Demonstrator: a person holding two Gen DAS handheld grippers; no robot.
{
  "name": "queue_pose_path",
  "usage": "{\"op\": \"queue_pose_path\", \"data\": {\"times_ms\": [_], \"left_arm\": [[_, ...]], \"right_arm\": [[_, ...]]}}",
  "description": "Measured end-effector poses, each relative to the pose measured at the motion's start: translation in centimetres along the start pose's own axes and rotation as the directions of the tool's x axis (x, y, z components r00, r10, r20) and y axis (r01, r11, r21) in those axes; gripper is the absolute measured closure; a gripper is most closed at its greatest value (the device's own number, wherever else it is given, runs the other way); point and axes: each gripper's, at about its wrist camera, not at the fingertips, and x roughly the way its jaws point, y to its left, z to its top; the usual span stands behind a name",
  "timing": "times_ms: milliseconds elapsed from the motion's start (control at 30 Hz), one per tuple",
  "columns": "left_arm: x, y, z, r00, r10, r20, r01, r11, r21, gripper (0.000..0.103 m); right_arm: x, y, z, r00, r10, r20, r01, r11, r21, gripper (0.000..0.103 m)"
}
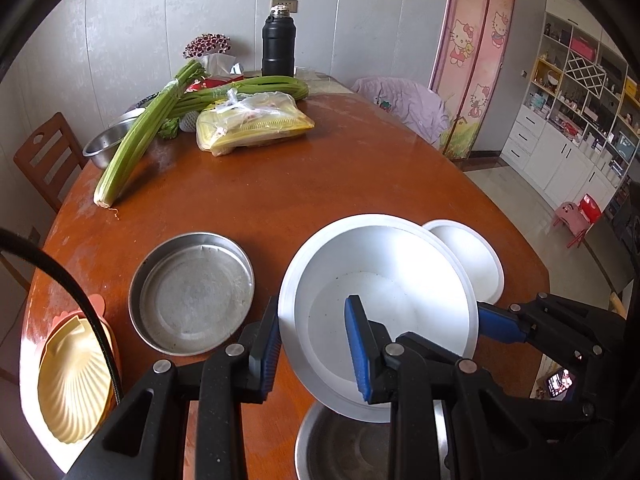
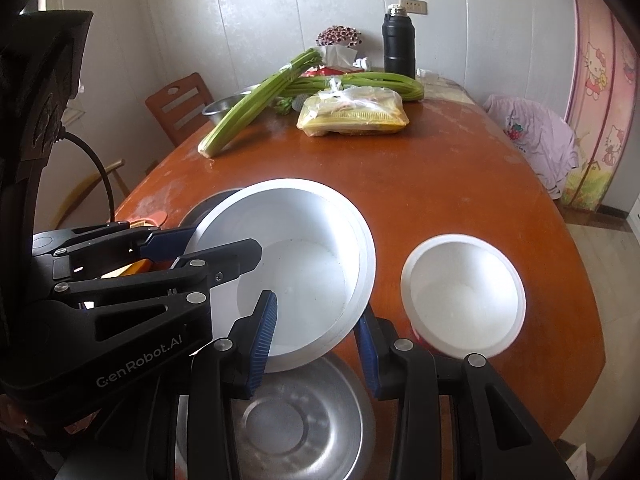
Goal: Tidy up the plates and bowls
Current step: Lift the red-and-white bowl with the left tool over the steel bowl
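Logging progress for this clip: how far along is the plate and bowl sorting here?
Early to midway. Done: nothing clearly stacked yet. In hand: the large white bowl is held off the table by both grippers, left gripper and right gripper, jaws on opposite rims, above a steel bowl. Left: the small white bowl, steel pan and shell dish sit apart.

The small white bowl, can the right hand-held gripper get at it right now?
Probably not yet: the right hand-held gripper is shut on the large white bowl. The small white bowl sits unobstructed beside it.
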Motion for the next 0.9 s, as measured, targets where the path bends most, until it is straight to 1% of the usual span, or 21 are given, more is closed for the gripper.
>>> {"op": "queue_pose_path", "data": {"times_ms": [333,667,900], "left_arm": [[-0.9,-0.7,-1.6,1.000,-0.008,0.002,0.008,1.000,0.004,0.073],[-0.8,-1.1,-3.6,0.999,-0.030,-0.020,0.030,1.000,-0.005,0.073],[-1.2,-1.1,-4.8,0.999,-0.033,-0.031,0.033,0.999,-0.009,0.073]], "right_arm": [[-1.2,0.2,-1.4,1.000,-0.002,0.001,0.002,1.000,-0.011,0.063],[-1.4,0.4,-3.2,0.999,0.003,-0.037,-0.004,1.000,-0.021,0.063],[-1.8,0.9,-4.2,0.998,0.016,-0.055,-0.018,0.999,-0.044,0.063]]}}
